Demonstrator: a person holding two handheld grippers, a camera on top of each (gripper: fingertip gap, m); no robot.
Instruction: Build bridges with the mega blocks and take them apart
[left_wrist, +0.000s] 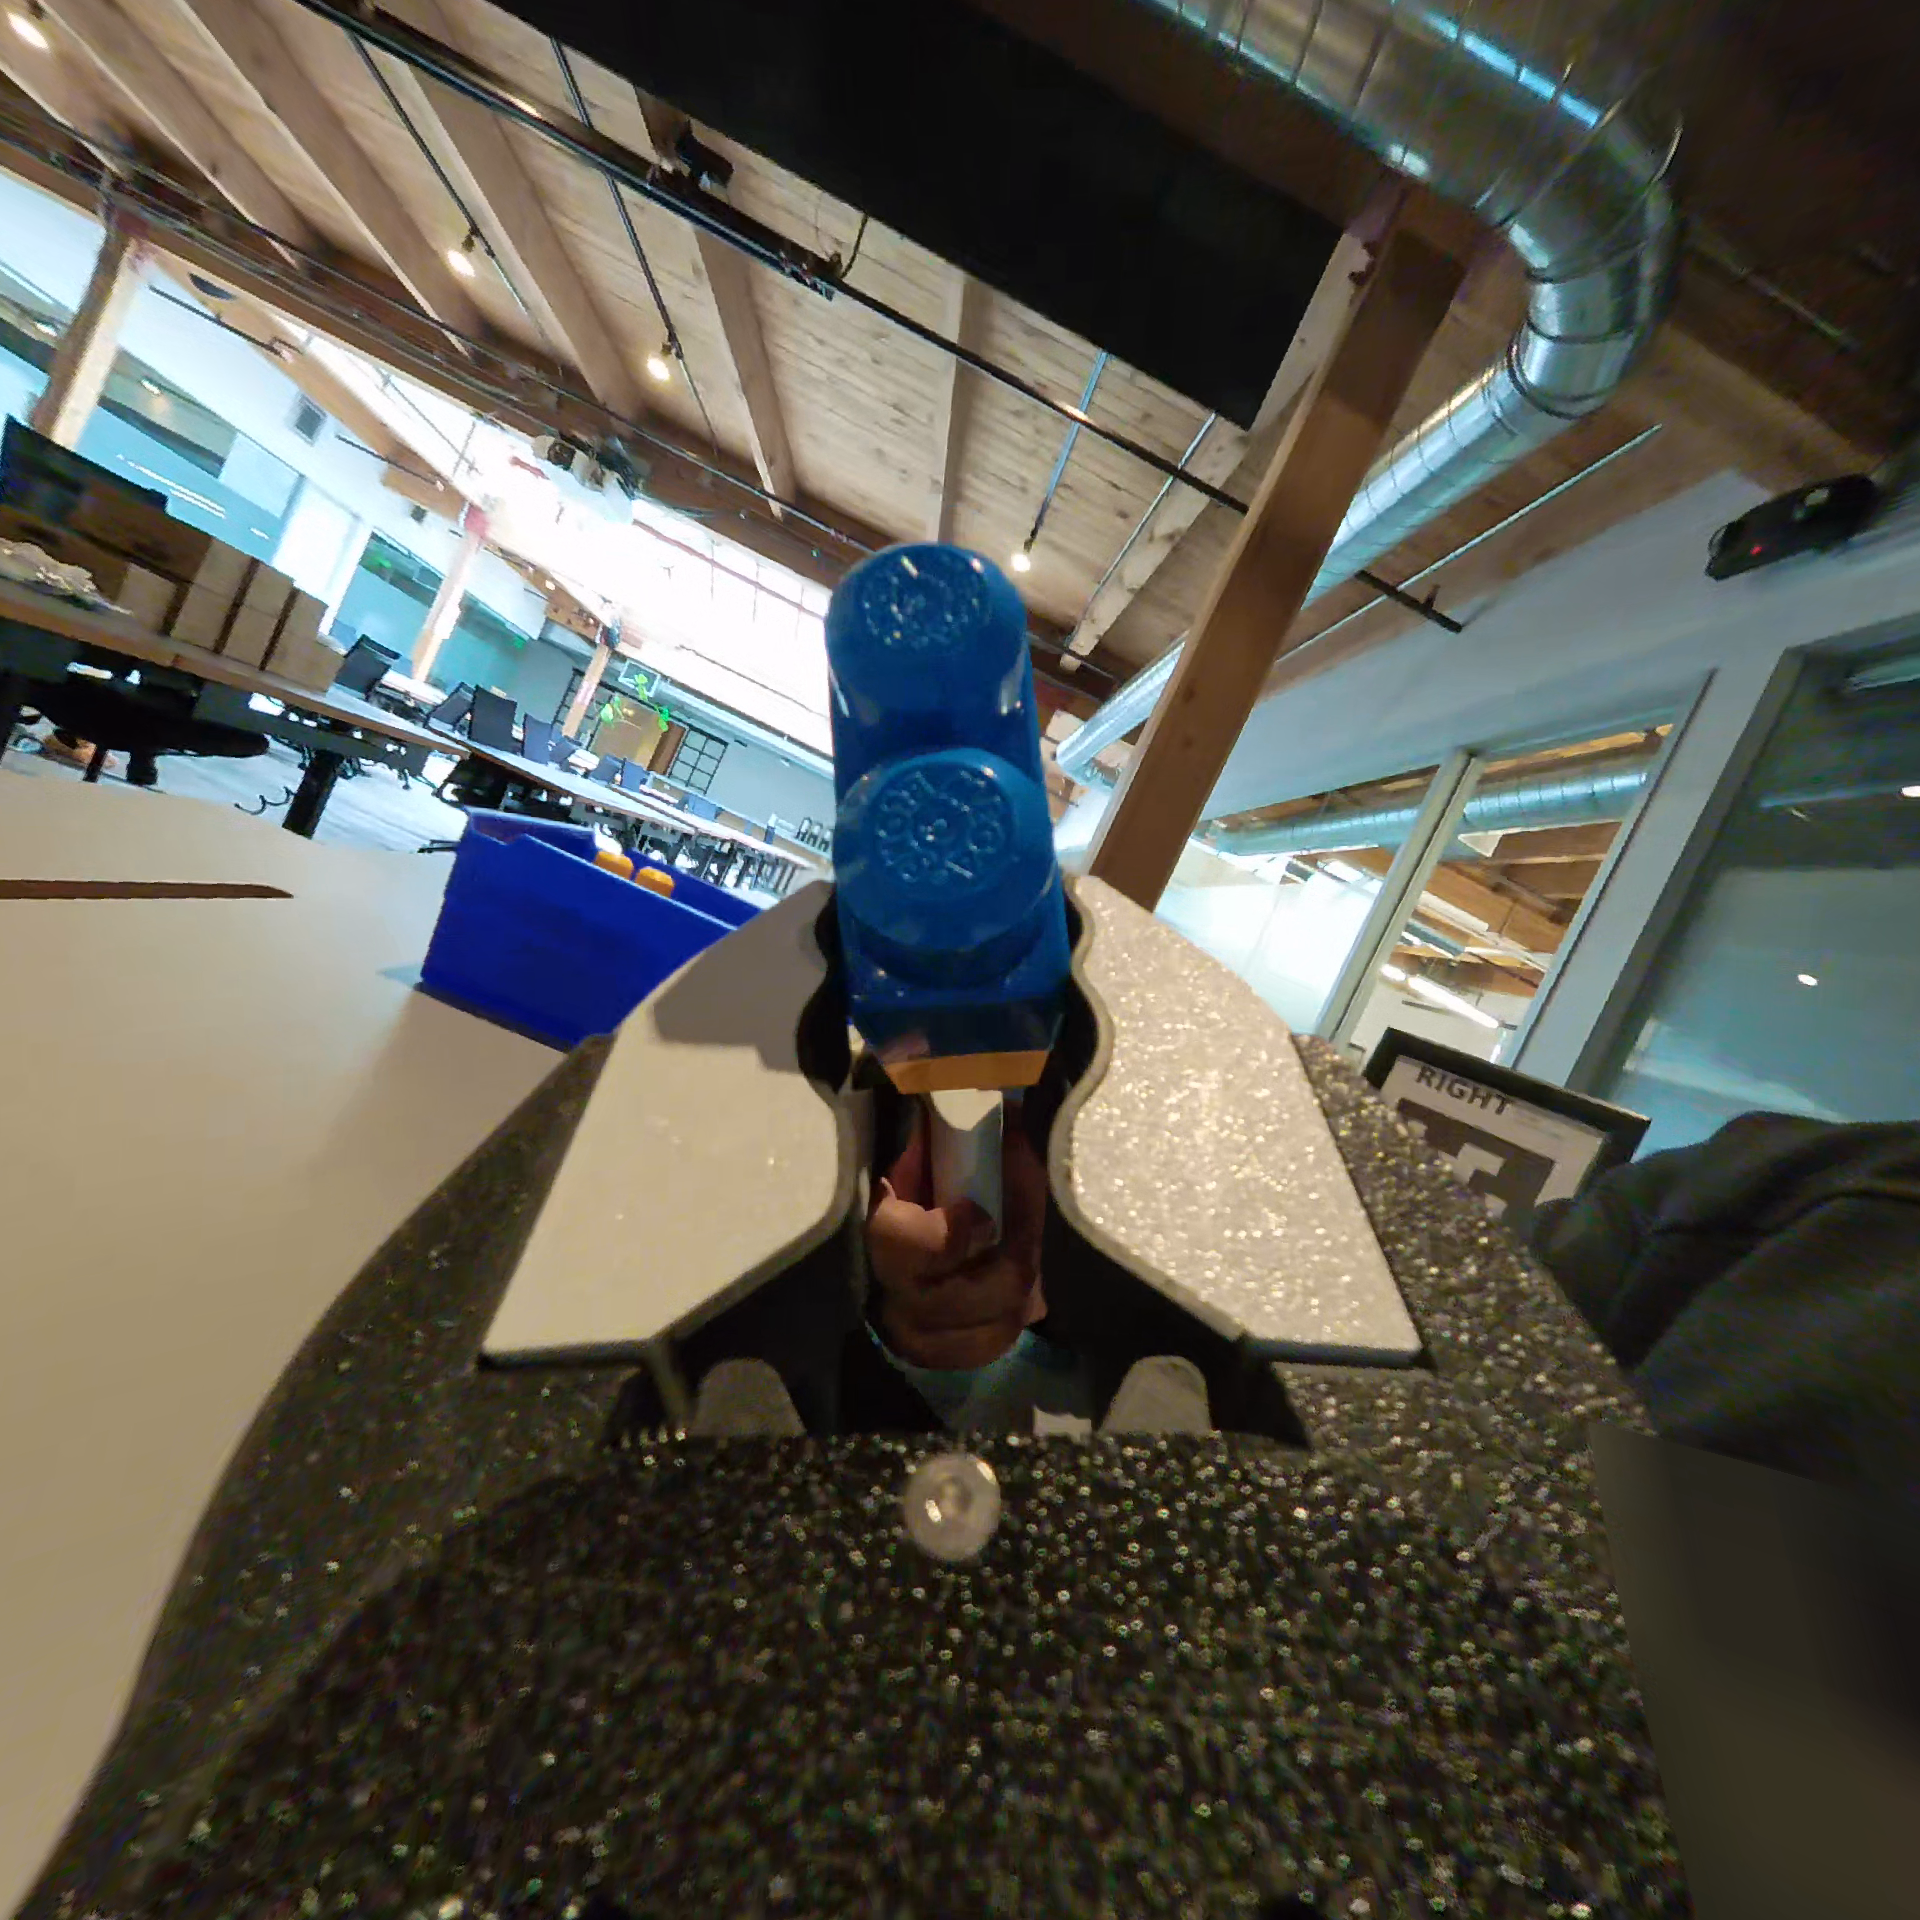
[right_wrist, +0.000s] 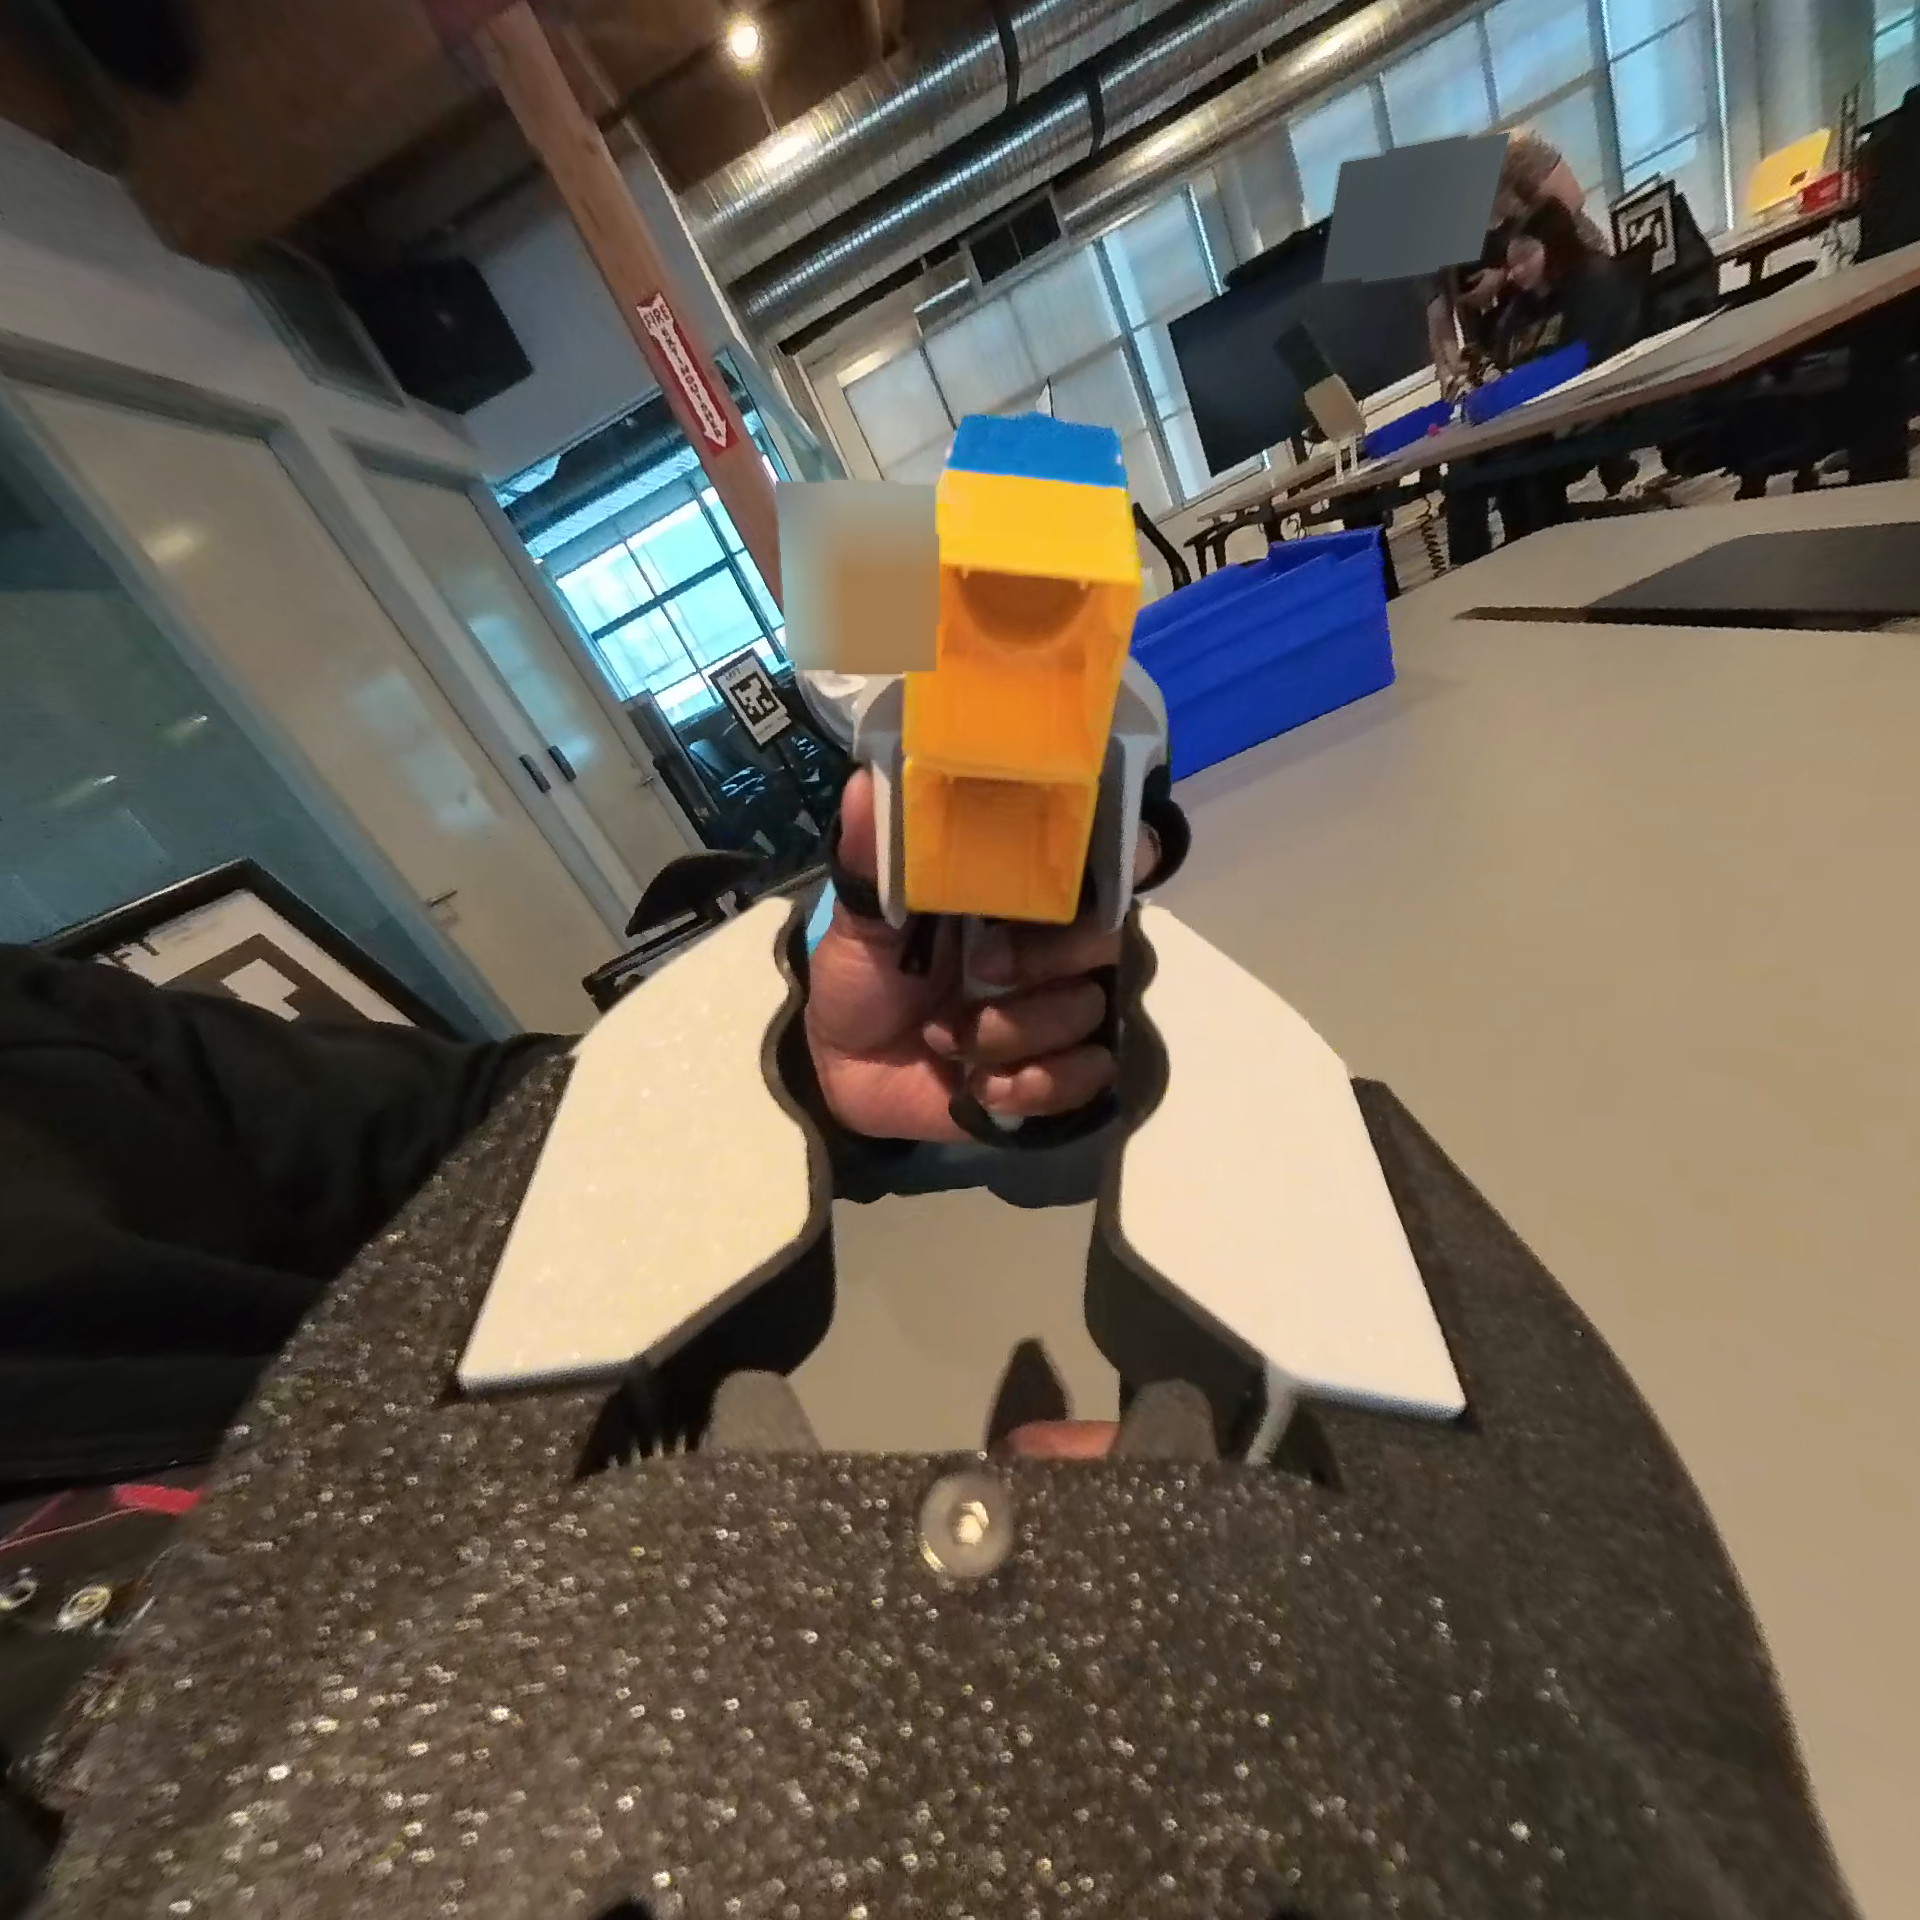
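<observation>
**A:** Any lettering?

**B:** Going by size: the grey table (right_wrist: 1558, 935) and the blue bin (right_wrist: 1278, 644) on it carry none. A red sign (right_wrist: 686, 374) on the wooden post has white letters. Framed marker cards (left_wrist: 1496, 1132) bear a printed word above a black pattern. Both studs of the blue block (left_wrist: 935, 727) are embossed with a maker's mark.

**A:** And the hands?

**B:** The left hand (right_wrist: 935, 1039) is fisted round its handle, held above the table. The left gripper (left_wrist: 951, 899) pinches the blue block by its sides, with the yellow block (right_wrist: 1008, 665) joined behind it. The right gripper (right_wrist: 966, 914) faces the yellow block's hollow underside, fingers spread, gripping nothing.
</observation>
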